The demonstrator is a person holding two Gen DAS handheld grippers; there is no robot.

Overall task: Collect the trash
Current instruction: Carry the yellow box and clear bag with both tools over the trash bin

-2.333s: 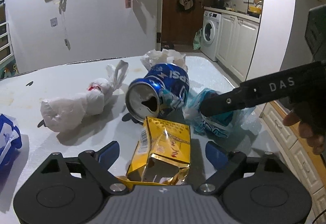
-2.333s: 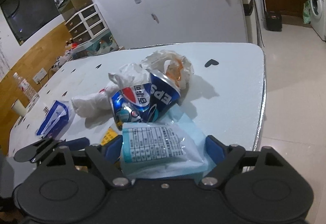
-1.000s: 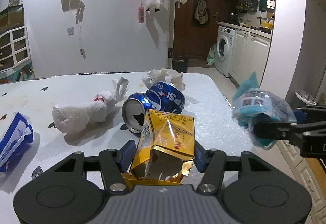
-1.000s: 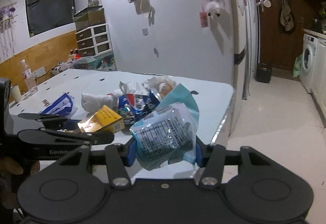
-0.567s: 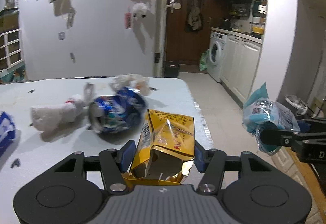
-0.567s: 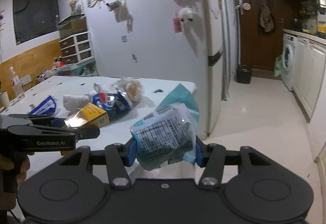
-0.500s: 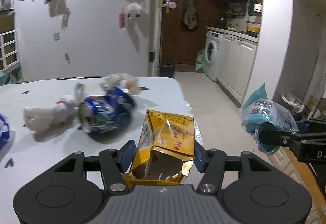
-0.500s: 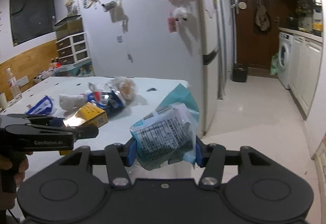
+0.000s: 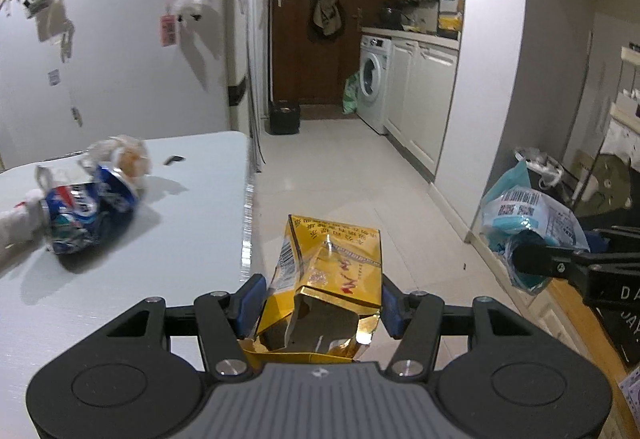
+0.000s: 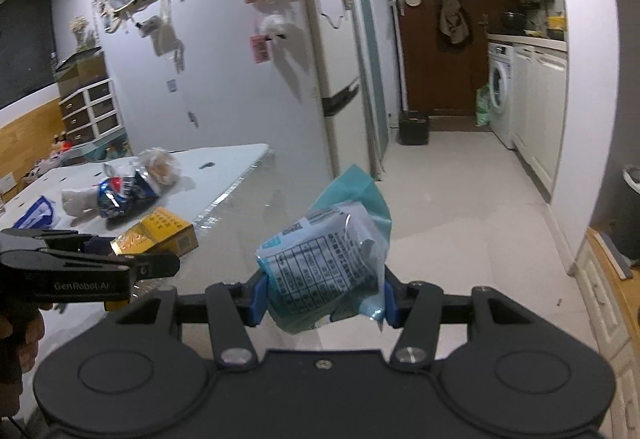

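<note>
1. The left hand-held gripper (image 9: 320, 305) is clenched on a yellow snack bag (image 9: 332, 271). Its blue pads press the bag from both sides, and the torn open end of the bag points toward the camera.
2. In the left wrist view, the yellow snack bag is in the air, just past the edge of the desk (image 9: 192, 239) and above the tiled floor (image 9: 352, 179).
3. The right hand-held gripper (image 10: 322, 299) is grasping a light blue plastic packet (image 10: 332, 259) with a printed table on its front. The packet is crumpled between the two blue pads.
4. In the right wrist view, the light blue plastic packet is also off the desk and over the floor. The left hand-held gripper shows at the left side of this view with the yellow bag in it.
5. On the desk lie a dented blue Pepsi can (image 9: 88, 211) on its side, a crumpled clear wrapper (image 9: 124, 155) just behind the can, and a white tied bag (image 10: 78, 201) beside the can.
6. A blue and white packet (image 10: 36, 213) lies farther left on the desk, apart from the can.
7. A small bin with a white liner (image 9: 538, 163) stands on the floor near the wall at the right. A washing machine (image 9: 374, 83) stands farther back.
</note>
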